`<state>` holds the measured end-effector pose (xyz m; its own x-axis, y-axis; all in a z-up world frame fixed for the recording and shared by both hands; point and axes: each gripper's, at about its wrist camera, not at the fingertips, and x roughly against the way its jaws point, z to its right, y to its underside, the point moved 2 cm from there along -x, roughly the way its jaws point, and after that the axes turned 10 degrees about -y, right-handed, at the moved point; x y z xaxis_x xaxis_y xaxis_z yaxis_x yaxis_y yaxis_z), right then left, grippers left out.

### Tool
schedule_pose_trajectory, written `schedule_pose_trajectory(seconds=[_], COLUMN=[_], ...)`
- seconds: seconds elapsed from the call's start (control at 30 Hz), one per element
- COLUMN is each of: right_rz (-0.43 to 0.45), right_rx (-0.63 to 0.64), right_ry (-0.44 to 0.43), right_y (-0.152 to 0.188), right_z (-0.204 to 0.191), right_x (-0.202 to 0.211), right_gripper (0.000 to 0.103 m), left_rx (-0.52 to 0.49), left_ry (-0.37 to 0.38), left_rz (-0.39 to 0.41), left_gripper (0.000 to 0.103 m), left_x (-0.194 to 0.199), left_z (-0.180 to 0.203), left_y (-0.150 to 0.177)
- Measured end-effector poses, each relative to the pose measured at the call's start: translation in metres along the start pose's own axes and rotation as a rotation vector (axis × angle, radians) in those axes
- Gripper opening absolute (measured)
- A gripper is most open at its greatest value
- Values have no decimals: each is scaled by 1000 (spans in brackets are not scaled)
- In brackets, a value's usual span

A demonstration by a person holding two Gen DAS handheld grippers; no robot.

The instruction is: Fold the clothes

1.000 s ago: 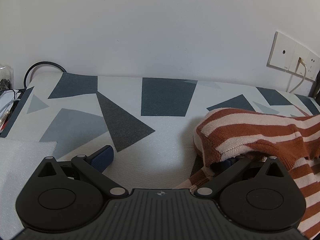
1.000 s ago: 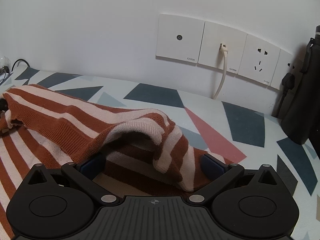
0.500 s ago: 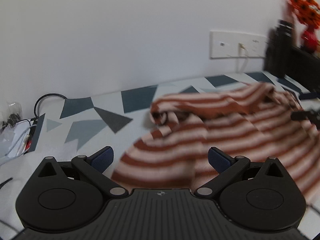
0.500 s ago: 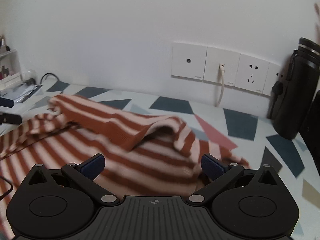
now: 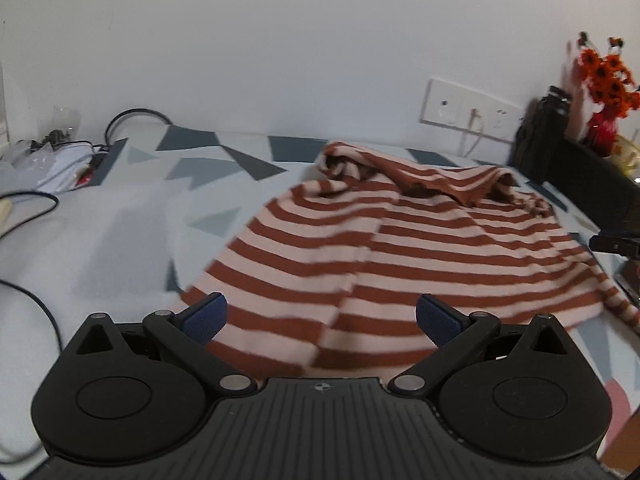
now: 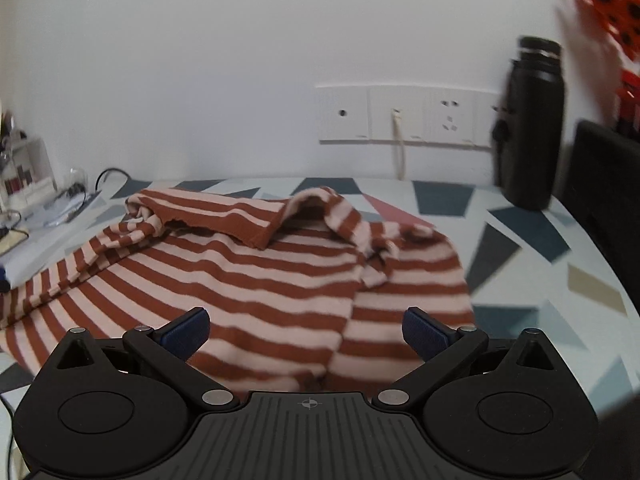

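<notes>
A rust-and-cream striped knit sweater [image 5: 384, 248] lies spread over the patterned tabletop, its far edge folded back toward me in a loose roll. My left gripper [image 5: 320, 318] hovers open above the sweater's near left part, with nothing between its blue pads. In the right wrist view the same sweater [image 6: 248, 276] fills the middle, with the folded-over hem [image 6: 224, 216] at the back. My right gripper [image 6: 306, 330] is open over the near right part of the cloth, holding nothing. The tip of the right gripper [image 5: 614, 243] shows at the left view's right edge.
The table [image 6: 520, 248] carries a geometric grey, blue and pink cover. A black bottle [image 6: 532, 128] stands at the back right below the wall sockets [image 6: 404, 114]. Orange flowers in a red vase [image 5: 606, 96] and a dark box sit far right. Cables and papers [image 5: 60, 160] clutter the left.
Both grippers have let go of the sweater's far edge and pulled back toward me and upward. The folded-over edge now lies at the back, and far more of the sweater is in view.
</notes>
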<state>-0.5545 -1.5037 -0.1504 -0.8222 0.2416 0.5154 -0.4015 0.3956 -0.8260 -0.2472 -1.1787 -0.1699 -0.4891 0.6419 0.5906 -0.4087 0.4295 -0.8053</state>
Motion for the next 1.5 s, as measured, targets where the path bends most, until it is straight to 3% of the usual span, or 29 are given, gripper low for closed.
schedule_pose_trajectory(seconds=[0.2, 0.43, 0.5, 0.57, 0.63, 0.73, 0.83, 1.03, 1.23, 1.43, 1.5], right_rz=[-51, -169, -193, -210, -215, -189, -179, -137, 68, -23, -39], right_rx=[19, 64, 80, 69, 67, 80, 91, 20, 44, 45, 42], right_ry=[71, 131, 157, 146, 130, 128, 101, 35, 66, 93, 103], right_y=[15, 51, 62, 70, 75, 68, 58, 15, -42, -43, -39], right_z=[8, 3, 3, 5, 6, 6, 5, 15, 8, 11, 13], right_x=[21, 34, 40, 44, 46, 44, 29, -15, -24, -42, -41], right_gripper=[102, 102, 91, 71, 69, 26, 15, 11, 12, 21, 25], left_rx=[21, 18, 24, 17, 5, 7, 7, -21, -43, -26, -8], left_ry=[19, -6, -6, -9, -15, -15, -13, -27, -87, -111, -101], left_rz=[-42, -51, -57, -53, -51, -50, -52, -49, -45, -87, -118], left_gripper=[102, 102, 102, 102, 102, 102, 102, 102, 102, 102, 97], left_x=[-13, -12, -11, -10, -9, -9, -8, 4, 14, -2, -10], left_z=[17, 7, 4, 3, 4, 6, 6, 3, -14, -38, -45], left_y=[18, 29, 33, 36, 37, 37, 37, 36, 36, 27, 27])
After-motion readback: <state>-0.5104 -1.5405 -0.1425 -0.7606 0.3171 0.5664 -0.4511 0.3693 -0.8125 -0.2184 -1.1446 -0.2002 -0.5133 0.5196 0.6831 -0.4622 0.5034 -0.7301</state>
